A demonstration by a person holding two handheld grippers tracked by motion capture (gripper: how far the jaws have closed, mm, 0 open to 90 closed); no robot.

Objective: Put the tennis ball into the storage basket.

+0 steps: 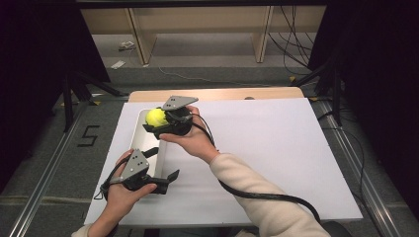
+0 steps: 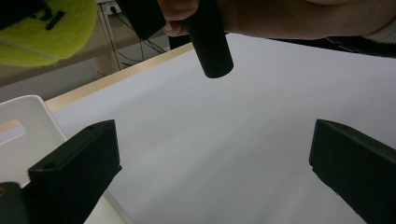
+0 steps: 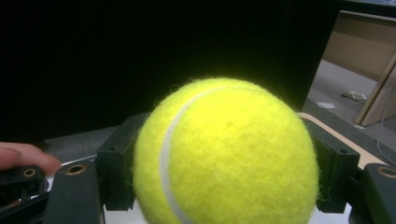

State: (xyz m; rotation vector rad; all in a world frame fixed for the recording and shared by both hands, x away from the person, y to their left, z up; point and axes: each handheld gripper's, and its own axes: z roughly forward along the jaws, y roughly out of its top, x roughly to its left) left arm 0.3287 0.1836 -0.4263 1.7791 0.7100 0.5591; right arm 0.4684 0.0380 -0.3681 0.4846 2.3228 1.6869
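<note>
Holding a tennis ball (image 1: 155,117) between its jaws, my right gripper (image 1: 159,120) sits over the white tray (image 1: 140,132) at about ten o'clock on the table (image 1: 276,148). In the right gripper view the ball (image 3: 223,154) is pinched on both flanks by the black pads (image 3: 116,170), clear of the tray floor as far as I can judge.

My left gripper (image 1: 165,178) rests at seven o'clock, just beside the tray's near end, jaws spread wide and holding nothing; its own view confirms the gap over the bare white sheet (image 2: 233,140).

Risk, as I assess it: the felt is round and springy, so a light or off-centre pinch could let it squirt out. Released from height, it would bounce off the shallow tray and roll across the table.

Orientation: a sphere has no long axis and points nowhere. Its white seam (image 3: 168,154) runs roughly twelve to six, bowed toward nine.
</note>
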